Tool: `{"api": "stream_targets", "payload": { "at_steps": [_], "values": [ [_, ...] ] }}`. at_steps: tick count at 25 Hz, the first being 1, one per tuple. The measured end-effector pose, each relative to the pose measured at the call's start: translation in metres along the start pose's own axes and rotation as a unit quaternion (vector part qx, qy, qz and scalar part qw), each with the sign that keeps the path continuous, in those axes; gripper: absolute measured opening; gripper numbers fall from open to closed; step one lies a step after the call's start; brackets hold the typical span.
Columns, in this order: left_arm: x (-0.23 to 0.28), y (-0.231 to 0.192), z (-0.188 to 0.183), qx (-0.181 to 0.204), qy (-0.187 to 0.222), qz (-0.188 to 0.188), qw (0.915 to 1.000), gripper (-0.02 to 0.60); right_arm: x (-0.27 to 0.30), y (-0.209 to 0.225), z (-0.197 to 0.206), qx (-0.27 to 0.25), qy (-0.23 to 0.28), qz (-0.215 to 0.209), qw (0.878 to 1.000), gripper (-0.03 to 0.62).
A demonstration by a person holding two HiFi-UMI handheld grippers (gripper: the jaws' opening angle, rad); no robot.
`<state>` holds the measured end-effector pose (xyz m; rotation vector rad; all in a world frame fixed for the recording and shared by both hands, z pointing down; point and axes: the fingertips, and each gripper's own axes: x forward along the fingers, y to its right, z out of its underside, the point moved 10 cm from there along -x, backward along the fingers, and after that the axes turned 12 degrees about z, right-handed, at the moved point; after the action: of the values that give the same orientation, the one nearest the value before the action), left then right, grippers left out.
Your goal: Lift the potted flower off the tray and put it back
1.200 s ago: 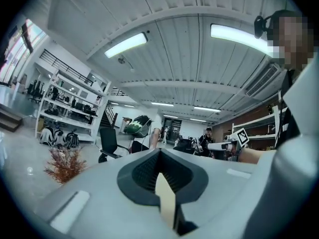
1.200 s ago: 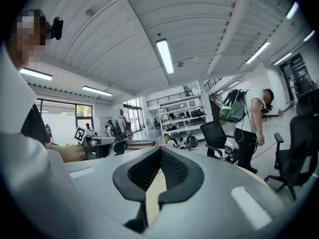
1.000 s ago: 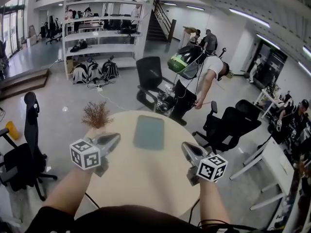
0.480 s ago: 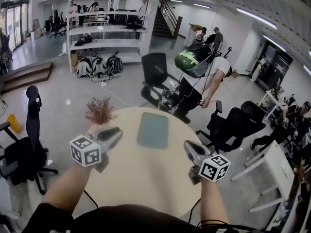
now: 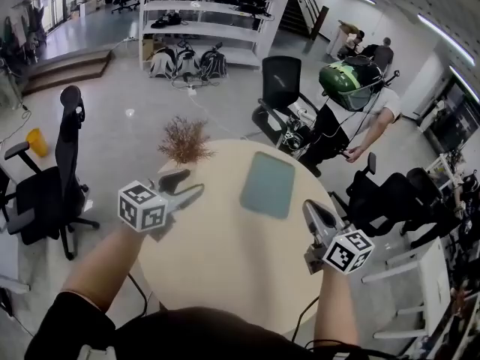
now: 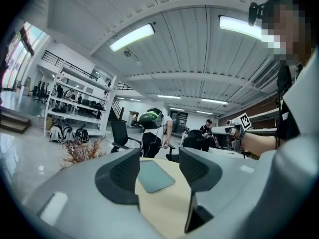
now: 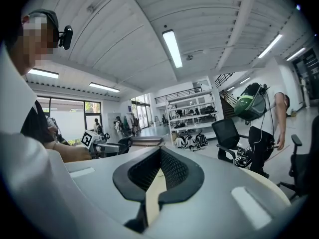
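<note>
The round, smooth beige table [image 5: 225, 268] carries a flat teal tray [image 5: 268, 184], a rounded rectangle. The potted flower [image 5: 184, 139] is a dry, brown, twiggy tuft and stands off the tray, at the table's far-left rim. The left gripper [image 5: 189, 185] has just been opening its ribbed dark pads [image 6: 124, 171], with nothing between them. The right gripper [image 5: 311, 214] is pressed together at its tips.

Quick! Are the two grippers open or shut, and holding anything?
Left gripper: open, its fingers have just been opening, holding nothing.
Right gripper: closed, holding nothing.
</note>
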<state>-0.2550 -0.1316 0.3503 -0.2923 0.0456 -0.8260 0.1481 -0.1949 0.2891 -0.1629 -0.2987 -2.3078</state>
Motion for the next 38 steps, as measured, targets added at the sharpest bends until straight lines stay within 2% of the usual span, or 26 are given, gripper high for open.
{"api": "stream_targets", "payload": {
  "at_steps": [3, 10, 20, 26, 29, 38],
  "values": [
    [-0.004, -0.028, 0.015, -0.004, -0.013, -0.019, 0.9997, 0.276, 0.029, -0.004, 0.001, -0.004, -0.008, -0.012, 1.000, 0.015],
    [-0.013, -0.096, 0.058, -0.025, -0.039, -0.064, 0.9969, 0.312, 0.098, -0.016, 0.007, -0.011, -0.026, -0.035, 0.999, 0.015],
    [0.012, -0.192, 0.135, -0.051, -0.081, -0.090, 0.9913, 0.454, 0.178, -0.019, 0.029, -0.014, -0.048, -0.064, 0.997, 0.015],
    [0.040, -0.247, 0.172, -0.064, -0.103, -0.106, 0.9869, 0.518, 0.211, -0.013, 0.041, -0.028, -0.062, -0.080, 0.994, 0.015],
    [0.052, -0.272, 0.186, -0.056, -0.120, -0.111, 0.9849, 0.536, 0.220, -0.008, 0.045, -0.036, -0.066, -0.083, 0.994, 0.015],
    [0.089, -0.324, 0.210, 0.004, -0.175, -0.111, 0.9782, 0.559, 0.243, 0.011, 0.065, -0.043, -0.081, -0.082, 0.992, 0.015]
  ]
}}
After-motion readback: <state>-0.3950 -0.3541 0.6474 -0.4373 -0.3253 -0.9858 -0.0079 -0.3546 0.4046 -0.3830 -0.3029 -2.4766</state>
